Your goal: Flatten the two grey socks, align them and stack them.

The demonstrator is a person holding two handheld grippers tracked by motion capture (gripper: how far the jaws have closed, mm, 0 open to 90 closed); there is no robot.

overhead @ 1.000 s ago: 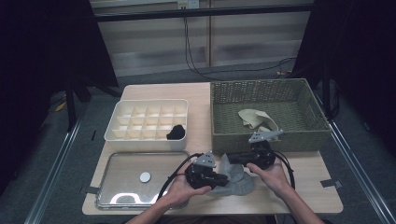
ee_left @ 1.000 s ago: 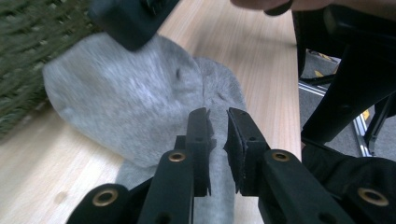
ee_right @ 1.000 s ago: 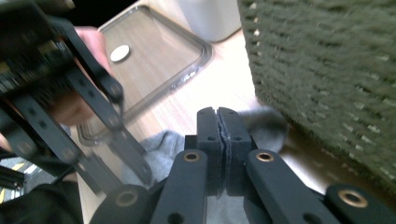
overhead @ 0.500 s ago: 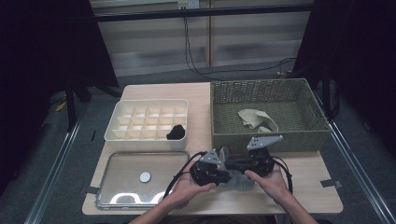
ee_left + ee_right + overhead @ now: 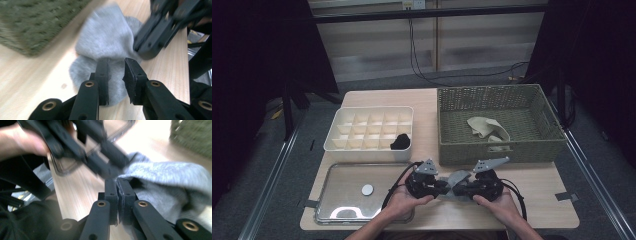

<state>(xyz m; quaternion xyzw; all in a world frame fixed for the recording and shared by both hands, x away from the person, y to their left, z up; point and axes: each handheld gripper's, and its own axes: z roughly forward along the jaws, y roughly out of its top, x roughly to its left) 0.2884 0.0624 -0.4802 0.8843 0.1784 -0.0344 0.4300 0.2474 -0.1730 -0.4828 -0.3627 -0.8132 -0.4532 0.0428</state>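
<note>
A soft grey knitted sock is spread on the pale wooden bench before a woven basket. Its edge is pinched by the right hand-held gripper; the left hand-held gripper, parted over it, has just been opening.

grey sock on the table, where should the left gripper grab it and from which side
Probably the near folded edge of the grey sock, coming in low along the table from the sock's free side. That edge lies flat and bunched between the left gripper fingers, while the right gripper already pinches the opposite edge.
</note>
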